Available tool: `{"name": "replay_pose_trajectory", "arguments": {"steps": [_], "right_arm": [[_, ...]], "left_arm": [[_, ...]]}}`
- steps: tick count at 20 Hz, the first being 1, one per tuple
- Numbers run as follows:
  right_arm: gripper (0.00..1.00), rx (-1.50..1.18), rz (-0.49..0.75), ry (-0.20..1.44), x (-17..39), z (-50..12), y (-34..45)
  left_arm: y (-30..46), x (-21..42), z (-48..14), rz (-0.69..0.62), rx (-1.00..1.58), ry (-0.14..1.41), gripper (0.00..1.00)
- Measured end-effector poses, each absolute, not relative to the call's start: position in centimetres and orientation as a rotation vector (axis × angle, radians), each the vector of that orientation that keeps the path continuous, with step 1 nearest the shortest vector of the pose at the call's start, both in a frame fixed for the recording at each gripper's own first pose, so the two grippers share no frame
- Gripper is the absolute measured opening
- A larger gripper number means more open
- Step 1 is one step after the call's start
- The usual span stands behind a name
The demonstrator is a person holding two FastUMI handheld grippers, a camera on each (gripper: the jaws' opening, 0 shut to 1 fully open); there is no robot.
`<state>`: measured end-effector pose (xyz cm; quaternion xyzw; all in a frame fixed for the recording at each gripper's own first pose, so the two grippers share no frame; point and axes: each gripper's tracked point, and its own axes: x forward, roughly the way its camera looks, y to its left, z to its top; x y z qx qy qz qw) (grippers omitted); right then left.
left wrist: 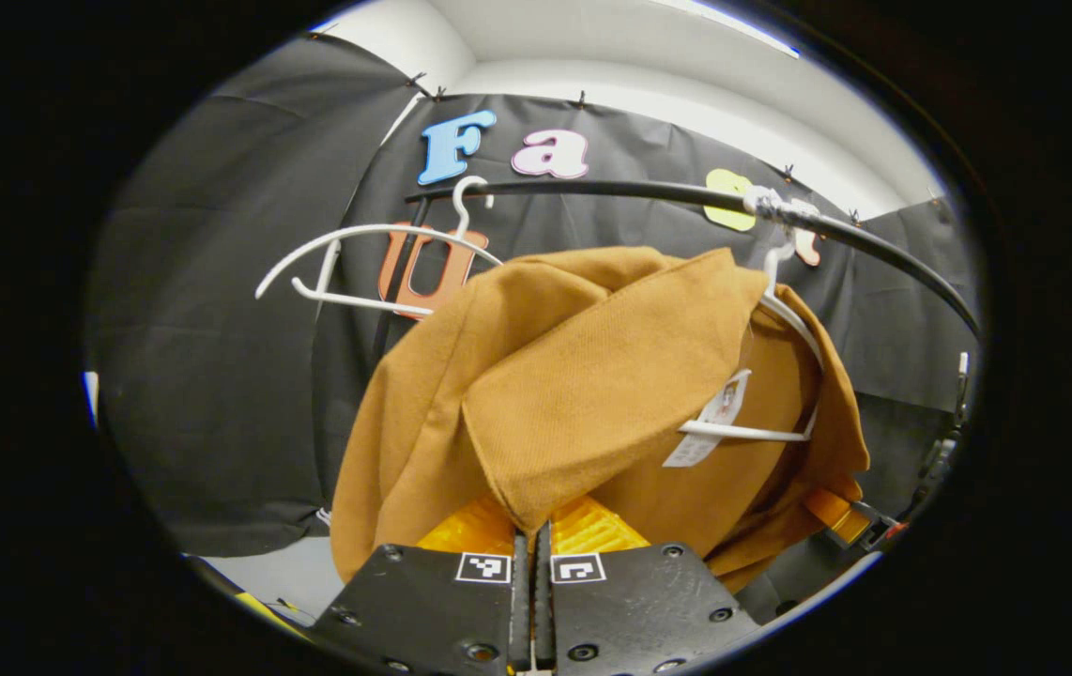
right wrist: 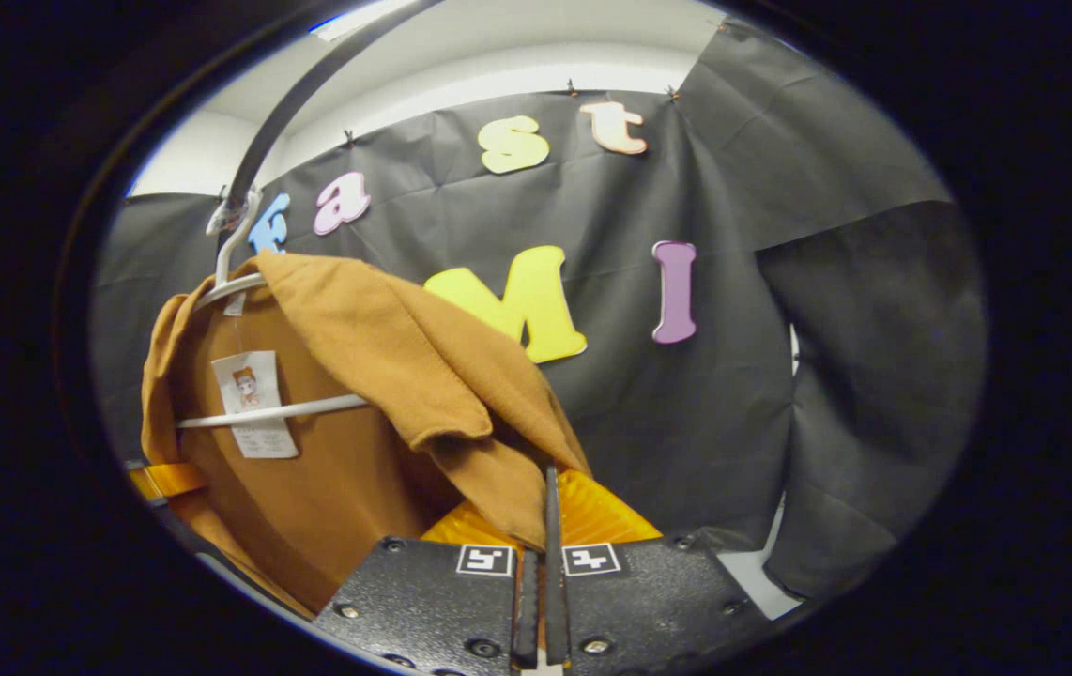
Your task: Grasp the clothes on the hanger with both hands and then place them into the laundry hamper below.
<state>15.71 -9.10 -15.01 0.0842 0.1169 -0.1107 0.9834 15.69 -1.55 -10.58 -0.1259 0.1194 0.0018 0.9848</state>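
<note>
Both jaws clamped on garment (left wrist: 536,376) folds ahead; lift shoulders evenly off hanger (left wrist: 780,376) before lowering.

In the left gripper view, a garment (left wrist: 583,385) is draped over a hanger (left wrist: 785,376) that is hooked on a rail (left wrist: 649,192) running across the top. A second, bare hanger (left wrist: 367,268) is hung on the same rail, to the left of the garment and apart from it. The booth wall is set behind both. A fold of the garment is clamped between the left tongs (left wrist: 532,540) at the bottom. In the right gripper view, the garment's edge is pinched by the right tongs (right wrist: 545,526), with the hanger's bar (right wrist: 273,411) to the left.
</note>
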Motion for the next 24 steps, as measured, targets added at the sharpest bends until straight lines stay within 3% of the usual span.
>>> {"name": "replay_pose_trajectory", "arguments": {"steps": [4,5,6,7,21,22,24], "right_arm": [[0.06,0.167,-0.249,0.204,15.5,-13.8,-9.8],[0.07,0.181,-0.246,0.206,15.5,-13.6,-10.1],[0.06,0.196,-0.242,0.206,15.4,-13.5,-10.4],[0.06,0.208,-0.235,0.202,15.5,-13.2,-10.6],[0.07,0.469,-0.08,0.136,18.8,-10.8,-13.0],[0.06,0.481,-0.076,0.139,19.1,-10.7,-13.2],[0.06,0.494,-0.068,0.144,19.7,-10.8,-13.2]], "left_arm": [[0.3,15.1,-7.7,0.016,-0.293,0.184,0.02],[0.8,15.3,-7.0,0.019,-0.304,0.169,0.07],[1.3,15.4,-6.5,0.02,-0.308,0.158,0.02],[1.6,15.5,-6.0,0.021,-0.311,0.153,0.07],[4.4,16.9,-2.3,-0.006,-0.347,0.156,0.07],[4.2,17.1,-2.2,-0.011,-0.339,0.157,0.02],[4.3,17.2,-1.6,-0.012,-0.314,0.146,0.07]]}}
